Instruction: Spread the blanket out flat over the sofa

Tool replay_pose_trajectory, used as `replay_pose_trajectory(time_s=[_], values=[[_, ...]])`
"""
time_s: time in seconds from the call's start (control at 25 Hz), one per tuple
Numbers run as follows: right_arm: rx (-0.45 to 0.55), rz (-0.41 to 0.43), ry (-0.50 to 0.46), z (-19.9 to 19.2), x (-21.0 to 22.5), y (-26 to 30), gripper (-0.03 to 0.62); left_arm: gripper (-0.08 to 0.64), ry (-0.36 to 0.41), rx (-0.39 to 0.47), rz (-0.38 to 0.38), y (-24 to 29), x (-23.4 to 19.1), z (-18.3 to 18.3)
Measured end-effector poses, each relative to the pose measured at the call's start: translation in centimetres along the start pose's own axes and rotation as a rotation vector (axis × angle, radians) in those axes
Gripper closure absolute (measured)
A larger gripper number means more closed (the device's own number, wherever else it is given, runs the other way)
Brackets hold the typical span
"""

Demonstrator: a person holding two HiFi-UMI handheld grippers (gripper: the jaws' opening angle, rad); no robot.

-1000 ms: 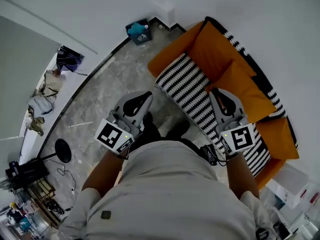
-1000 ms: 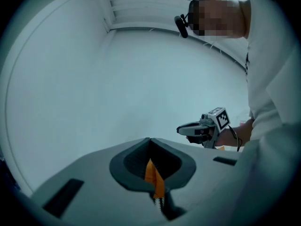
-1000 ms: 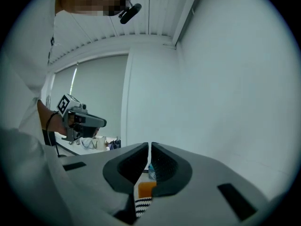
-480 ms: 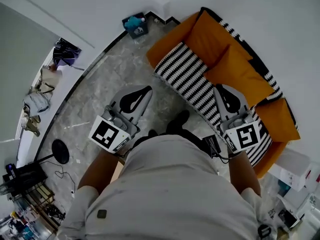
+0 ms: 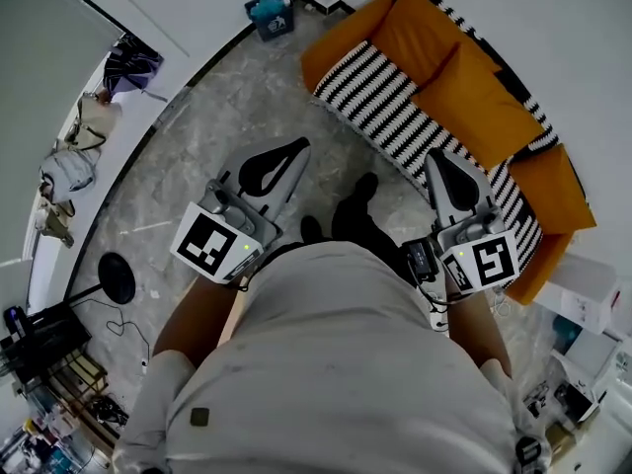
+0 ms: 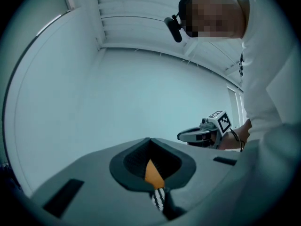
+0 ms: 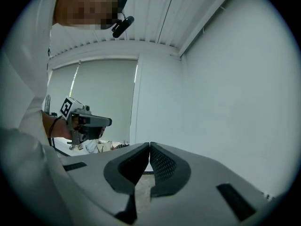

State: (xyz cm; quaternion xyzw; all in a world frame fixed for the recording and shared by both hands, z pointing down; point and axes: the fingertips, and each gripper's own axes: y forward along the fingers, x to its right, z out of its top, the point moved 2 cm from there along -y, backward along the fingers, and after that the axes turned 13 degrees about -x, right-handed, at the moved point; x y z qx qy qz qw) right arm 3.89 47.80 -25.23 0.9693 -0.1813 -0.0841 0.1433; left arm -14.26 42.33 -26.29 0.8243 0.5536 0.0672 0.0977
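Observation:
The black-and-white striped blanket (image 5: pixel 395 117) lies along the seat of the orange sofa (image 5: pixel 464 87), reaching from its left arm to its right end, with orange cushions bare behind it. Both grippers are held level in front of the sofa. My left gripper (image 5: pixel 299 149) is over the marble floor, left of the sofa, its jaws together and holding nothing. In the left gripper view (image 6: pixel 149 140), a sliver of sofa (image 6: pixel 153 173) and blanket (image 6: pixel 159 199) shows behind the jaws. My right gripper (image 5: pixel 434 156) is at the blanket's front edge, shut and empty (image 7: pixel 149 145).
A small bin with blue things (image 5: pixel 272 13) stands by the wall left of the sofa. Clothes (image 5: pixel 59 181) and a round black stand base (image 5: pixel 117 279) sit at the left. White boxes (image 5: pixel 583 294) crowd the right of the sofa. The person's feet (image 5: pixel 355 200) are on the floor (image 5: pixel 197 136).
Both grippers have drawn back from the sofa with the person. The right one was over the blanket; now it is at the blanket's front edge. The blanket has stayed on the seat.

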Motion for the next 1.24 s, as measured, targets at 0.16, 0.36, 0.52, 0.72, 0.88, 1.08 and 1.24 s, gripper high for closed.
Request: replay_pose_trajectory(time_s=[0.16, 0.36, 0.52, 0.72, 0.88, 1.08, 1.24], values=[[0.011, -0.017, 0.004, 0.1, -2.7, -1.8, 0.563, 0.551, 0.006, 0.005, -0.007, -2.2, 0.9, -0.3], [0.015, -0.017, 0.002, 0.0, -4.4, -2.7, 0.563, 0.551, 0.008, 0.013, -0.009, -3.1, 1.5, -0.2], [0.019, -0.012, -0.005, 0.3, -5.4, -2.6, 0.564, 0.551, 0.013, 0.024, -0.009, -3.8, 1.4, -0.1], [0.023, -0.006, -0.013, 0.7, -5.9, -2.2, 0.564, 0.551, 0.006, 0.033, -0.003, -4.4, 1.1, -0.1], [0.020, -0.009, -0.017, 1.0, -6.1, -1.8, 0.563, 0.551, 0.003, 0.038, -0.003, -4.6, 0.7, -0.1], [0.011, -0.006, -0.008, 0.6, -5.7, -1.3, 0.565, 0.551, -0.001, 0.039, -0.006, -4.0, 0.5, -0.1], [0.017, -0.006, -0.008, 1.0, -5.4, -0.7, 0.565, 0.551, 0.004, 0.038, -0.010, -3.6, 0.1, 0.1]])
